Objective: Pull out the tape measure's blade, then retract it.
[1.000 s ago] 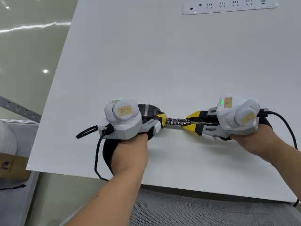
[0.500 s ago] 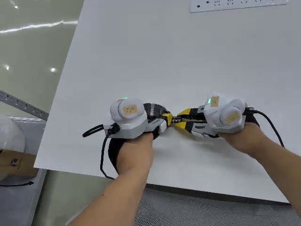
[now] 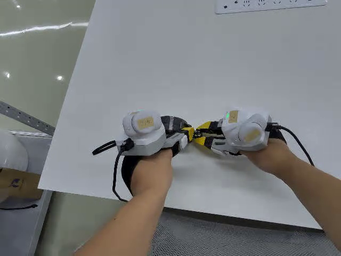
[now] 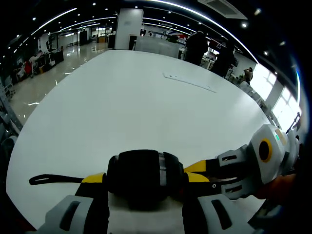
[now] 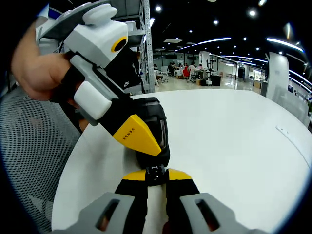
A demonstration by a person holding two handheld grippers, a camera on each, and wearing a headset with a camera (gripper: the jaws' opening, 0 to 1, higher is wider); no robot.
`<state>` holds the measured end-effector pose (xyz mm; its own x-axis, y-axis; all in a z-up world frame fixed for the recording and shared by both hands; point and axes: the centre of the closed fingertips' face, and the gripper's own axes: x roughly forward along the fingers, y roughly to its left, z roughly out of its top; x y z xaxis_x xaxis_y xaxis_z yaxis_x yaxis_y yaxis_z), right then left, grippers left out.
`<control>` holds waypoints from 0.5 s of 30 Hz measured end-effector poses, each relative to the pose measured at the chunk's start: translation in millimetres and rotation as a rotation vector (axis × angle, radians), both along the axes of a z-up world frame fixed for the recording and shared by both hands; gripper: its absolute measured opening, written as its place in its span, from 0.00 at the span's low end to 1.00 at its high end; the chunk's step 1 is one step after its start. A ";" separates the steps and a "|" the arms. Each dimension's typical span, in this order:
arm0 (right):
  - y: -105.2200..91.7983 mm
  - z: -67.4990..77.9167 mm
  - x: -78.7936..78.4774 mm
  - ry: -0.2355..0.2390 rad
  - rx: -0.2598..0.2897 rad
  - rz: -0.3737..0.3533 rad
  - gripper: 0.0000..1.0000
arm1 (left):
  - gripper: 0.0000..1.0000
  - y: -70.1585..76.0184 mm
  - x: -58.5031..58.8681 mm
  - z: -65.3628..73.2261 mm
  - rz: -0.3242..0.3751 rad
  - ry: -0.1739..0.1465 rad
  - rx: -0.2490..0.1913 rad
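Note:
A black tape measure sits between the yellow-tipped jaws of my left gripper, which is shut on its round case. Its black wrist strap trails off to the left. In the head view the case is held just above the white table, near its front edge, by the left gripper. My right gripper is shut on the blade's end hook, right against the case. Almost no blade shows between the two grippers. The right gripper nearly touches the left one.
A white power strip lies at the table's far edge. The table's front edge runs just under both hands, with a grey mesh chair below it. People stand beyond the far end of the table.
The right gripper has moved left toward the case. The stretch of blade between the grippers has shrunk from a short visible span to almost nothing. The left gripper has kept its grip.

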<state>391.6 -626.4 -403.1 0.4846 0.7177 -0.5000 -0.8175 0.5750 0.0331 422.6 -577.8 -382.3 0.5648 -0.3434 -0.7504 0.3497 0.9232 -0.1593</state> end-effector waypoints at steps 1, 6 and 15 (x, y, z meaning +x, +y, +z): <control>-0.4 -0.1 0.2 -0.001 0.000 -0.002 0.11 | 0.58 -0.5 -0.6 0.2 -0.002 -0.003 0.000; -2.2 -0.4 -1.2 -0.012 -0.005 0.007 0.13 | 0.59 -0.1 0.7 1.1 -0.012 -0.011 -0.008; -1.3 -0.6 0.2 0.013 -0.013 0.002 0.15 | 0.60 0.2 0.4 2.5 -0.027 0.004 -0.046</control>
<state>391.8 -627.7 -403.7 0.4766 0.7120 -0.5156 -0.8181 0.5739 0.0363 423.1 -577.6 -379.7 0.5521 -0.3926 -0.7355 0.3735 0.9052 -0.2028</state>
